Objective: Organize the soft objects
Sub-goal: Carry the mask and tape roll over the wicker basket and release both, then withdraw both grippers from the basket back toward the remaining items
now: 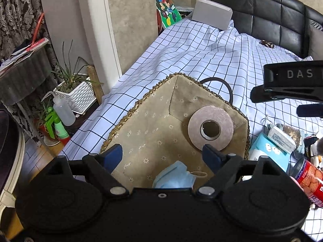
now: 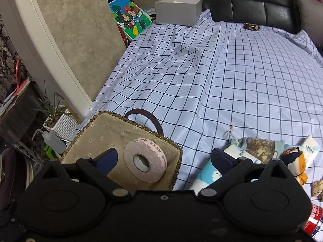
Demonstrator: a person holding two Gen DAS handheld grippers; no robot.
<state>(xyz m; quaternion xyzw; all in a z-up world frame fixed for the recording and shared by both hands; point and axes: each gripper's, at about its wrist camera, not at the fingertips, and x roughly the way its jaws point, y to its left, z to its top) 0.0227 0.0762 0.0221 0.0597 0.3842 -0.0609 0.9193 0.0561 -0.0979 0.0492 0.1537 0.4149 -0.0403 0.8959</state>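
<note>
A woven basket (image 1: pixel 129 111) with a beige flowered lining sits on the checked bedsheet. Inside it lie a roll of foam tape (image 1: pixel 211 130) and a crumpled blue face mask (image 1: pixel 173 178). My left gripper (image 1: pixel 161 154) hovers open over the basket; the mask lies loose below its fingers, touching neither pad. My right gripper (image 2: pixel 164 157) is open and empty, straddling the basket's right rim (image 2: pixel 177 147), with the tape roll (image 2: pixel 145 165) under its left finger. A pile of soft things lies to the right: a blue tissue pack (image 2: pixel 210 173), a drawstring pouch (image 2: pixel 260 147) and a small orange plush (image 2: pixel 296 161).
A red biscuit can (image 1: pixel 310 179) stands at the pile's near edge. A white open box (image 2: pixel 178 10) and a small brown item (image 2: pixel 251 26) sit by the black headboard (image 2: pixel 242 0). Potted plants and a squeeze bottle (image 1: pixel 62 111) are on the floor to the left.
</note>
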